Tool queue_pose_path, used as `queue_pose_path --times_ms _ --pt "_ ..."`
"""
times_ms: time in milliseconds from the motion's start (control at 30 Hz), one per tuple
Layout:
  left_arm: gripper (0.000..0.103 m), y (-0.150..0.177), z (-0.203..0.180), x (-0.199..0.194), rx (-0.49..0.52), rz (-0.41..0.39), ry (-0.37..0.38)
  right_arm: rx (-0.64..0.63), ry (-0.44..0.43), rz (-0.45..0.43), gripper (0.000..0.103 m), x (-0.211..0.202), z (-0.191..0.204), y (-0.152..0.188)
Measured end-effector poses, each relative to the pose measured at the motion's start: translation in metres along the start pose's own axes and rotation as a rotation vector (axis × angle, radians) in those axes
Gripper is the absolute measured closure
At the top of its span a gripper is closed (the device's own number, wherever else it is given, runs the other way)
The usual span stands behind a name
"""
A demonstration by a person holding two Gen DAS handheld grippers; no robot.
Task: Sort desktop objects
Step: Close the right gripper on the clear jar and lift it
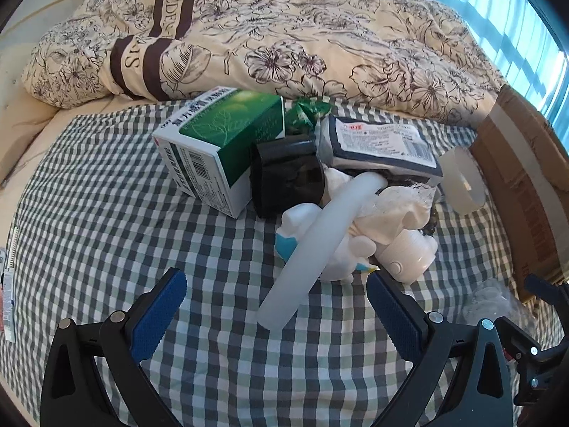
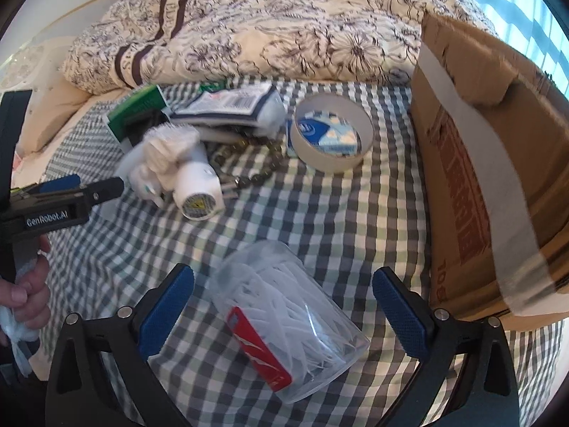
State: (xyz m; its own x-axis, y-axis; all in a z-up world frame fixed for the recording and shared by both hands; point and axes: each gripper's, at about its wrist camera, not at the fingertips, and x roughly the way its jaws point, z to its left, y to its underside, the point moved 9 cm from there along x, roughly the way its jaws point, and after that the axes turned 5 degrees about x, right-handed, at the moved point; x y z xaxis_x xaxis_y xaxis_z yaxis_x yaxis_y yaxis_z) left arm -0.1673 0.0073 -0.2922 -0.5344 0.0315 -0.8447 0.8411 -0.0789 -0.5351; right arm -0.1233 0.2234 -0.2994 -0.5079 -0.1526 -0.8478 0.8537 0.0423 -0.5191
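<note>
Clear plastic jar (image 2: 288, 323), one, between right gripper (image 2: 286, 306) parted fingers (image 2: 165, 304).

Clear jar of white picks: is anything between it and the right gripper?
Nothing visible. The clear jar lies on its side on the checked cloth, between the open fingers of the right gripper, untouched by either.

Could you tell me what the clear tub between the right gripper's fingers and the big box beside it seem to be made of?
The clear tub looks like thin, glossy transparent plastic: its white contents and the checked cloth show through its wall. The big box looks like matte brown corrugated cardboard, with creased flaps and pale tape across it.
</note>
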Motion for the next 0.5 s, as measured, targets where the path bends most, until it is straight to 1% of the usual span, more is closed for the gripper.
queue_pose_path --times_ms 67,167,233,333,400,500 --pt "0.000 0.001 -0.001 0.006 0.002 0.005 0.002 -0.002 0.001 0.019 0.008 0.007 -0.001 0.004" --pt "0.000 0.001 -0.002 0.011 0.002 0.007 0.015 -0.009 -0.023 0.037 0.009 0.013 0.003 0.009" --pt "0.000 0.002 -0.003 0.016 0.002 0.008 0.024 -0.026 -0.032 0.061 0.014 0.019 0.008 0.014" --pt "0.000 0.003 -0.005 0.021 -0.007 0.015 0.041 -0.059 -0.007 0.084 0.016 0.026 0.012 0.020" --pt "0.000 0.003 -0.007 0.024 -0.010 0.009 0.059 -0.058 -0.016 0.091 0.017 0.028 0.011 0.023" --pt "0.001 0.006 -0.008 0.024 -0.006 0.002 0.065 -0.041 -0.033 0.090 0.017 0.027 0.009 0.024"
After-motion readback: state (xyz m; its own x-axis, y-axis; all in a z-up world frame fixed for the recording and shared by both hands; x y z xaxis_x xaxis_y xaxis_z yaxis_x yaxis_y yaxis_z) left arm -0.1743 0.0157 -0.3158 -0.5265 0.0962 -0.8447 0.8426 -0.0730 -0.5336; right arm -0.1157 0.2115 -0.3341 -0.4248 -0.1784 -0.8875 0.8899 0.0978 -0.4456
